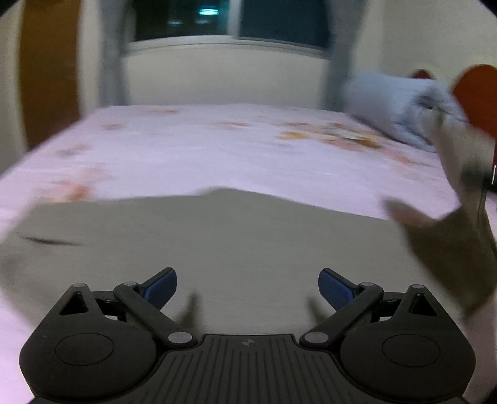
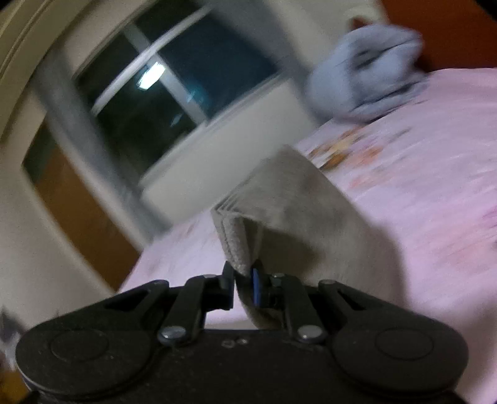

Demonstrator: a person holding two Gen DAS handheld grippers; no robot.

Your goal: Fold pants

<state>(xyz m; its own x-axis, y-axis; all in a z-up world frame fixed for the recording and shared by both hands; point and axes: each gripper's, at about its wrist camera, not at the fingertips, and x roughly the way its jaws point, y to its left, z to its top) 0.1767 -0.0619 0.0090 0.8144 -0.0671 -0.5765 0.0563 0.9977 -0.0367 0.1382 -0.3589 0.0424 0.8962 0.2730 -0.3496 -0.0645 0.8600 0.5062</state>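
My right tongs (image 2: 245, 279) clench the pants (image 1: 217, 248) hem, left tongs (image 1: 247, 287) released; I'd carry it toward twelve o'clock, keeping edges aligned.

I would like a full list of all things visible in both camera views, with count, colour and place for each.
pants: one, beige-grey, flat on the bed, one end lifted at right
bed sheet: one, pink with orange flowers, covering the bed
blanket: one, light blue, bundled at the far right of the bed
window: one, dark, on the far wall
left hand-held gripper: black, blue pads, open above the pants
right hand-held gripper: black, shut on the pants
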